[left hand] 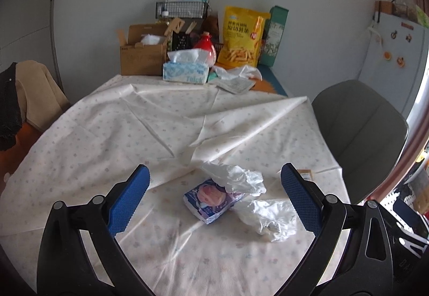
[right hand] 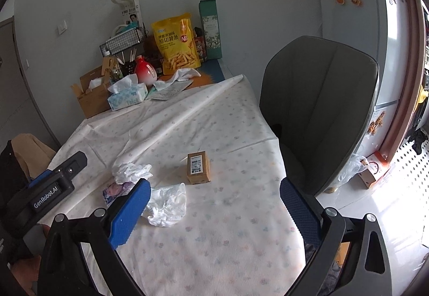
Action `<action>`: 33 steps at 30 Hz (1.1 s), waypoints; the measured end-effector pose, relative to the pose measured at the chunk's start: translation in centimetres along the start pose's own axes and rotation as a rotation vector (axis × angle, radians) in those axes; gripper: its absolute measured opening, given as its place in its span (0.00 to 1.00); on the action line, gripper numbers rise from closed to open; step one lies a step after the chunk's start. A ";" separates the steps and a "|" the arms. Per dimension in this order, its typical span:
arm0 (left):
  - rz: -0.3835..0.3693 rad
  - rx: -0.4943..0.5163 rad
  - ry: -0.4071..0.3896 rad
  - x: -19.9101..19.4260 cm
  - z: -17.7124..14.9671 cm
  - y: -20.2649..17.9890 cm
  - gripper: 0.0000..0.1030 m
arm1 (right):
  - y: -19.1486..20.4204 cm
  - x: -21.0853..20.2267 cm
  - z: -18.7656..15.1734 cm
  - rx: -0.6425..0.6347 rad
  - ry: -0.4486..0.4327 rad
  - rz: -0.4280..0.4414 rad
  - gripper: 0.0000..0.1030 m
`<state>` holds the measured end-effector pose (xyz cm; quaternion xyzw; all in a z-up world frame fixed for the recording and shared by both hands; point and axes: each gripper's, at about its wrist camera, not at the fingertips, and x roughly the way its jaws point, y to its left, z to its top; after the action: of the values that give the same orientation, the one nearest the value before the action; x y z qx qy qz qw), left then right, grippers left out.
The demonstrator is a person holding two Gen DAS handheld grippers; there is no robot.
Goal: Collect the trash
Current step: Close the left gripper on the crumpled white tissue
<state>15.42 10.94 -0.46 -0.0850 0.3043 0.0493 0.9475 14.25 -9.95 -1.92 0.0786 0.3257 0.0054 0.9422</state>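
Observation:
On the flowered tablecloth [left hand: 107, 135] lies a small blue-purple tissue pack [left hand: 211, 201] with a crumpled white tissue [left hand: 236, 178] resting on its far edge. A second crumpled white wad [left hand: 270, 218] lies just right of the pack. My left gripper [left hand: 214, 188] is open and empty, its jaws straddling this pile from above. In the right wrist view the same tissue [right hand: 132, 171], pack [right hand: 118, 191] and wad [right hand: 167, 205] show at left, with a small brown box [right hand: 198, 167] beyond. My right gripper [right hand: 214, 199] is open and empty above the cloth. The left gripper body [right hand: 45, 188] shows at left.
A grey chair [right hand: 319, 111] stands close at the table's right edge. At the far end stand a tissue box [left hand: 186, 72], cardboard box [left hand: 142, 55], red vase [left hand: 205, 51], yellow snack bag [left hand: 242, 36] and wire basket [left hand: 182, 9]. A fridge [right hand: 356, 28] stands right; clothes [left hand: 34, 92] hang left.

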 end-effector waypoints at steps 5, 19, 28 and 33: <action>0.004 0.017 0.037 2.5 -0.4 -0.7 0.94 | 0.0 2.4 0.0 0.000 0.031 -0.004 0.91; 0.017 0.041 0.108 8.4 -1.1 -2.4 0.93 | -1.9 7.6 -0.7 0.024 0.111 -0.018 0.91; -0.011 -0.009 0.186 10.3 -1.8 -1.5 0.16 | -1.4 8.8 -1.2 0.018 0.137 -0.003 0.91; 0.001 -0.016 0.164 9.2 -1.6 -0.9 0.14 | -0.2 8.3 -1.3 0.001 0.135 0.017 0.91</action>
<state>22.05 10.15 -7.03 -0.0963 0.3806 0.0451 0.9186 20.01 -9.46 -8.07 0.0814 0.3878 0.0187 0.9179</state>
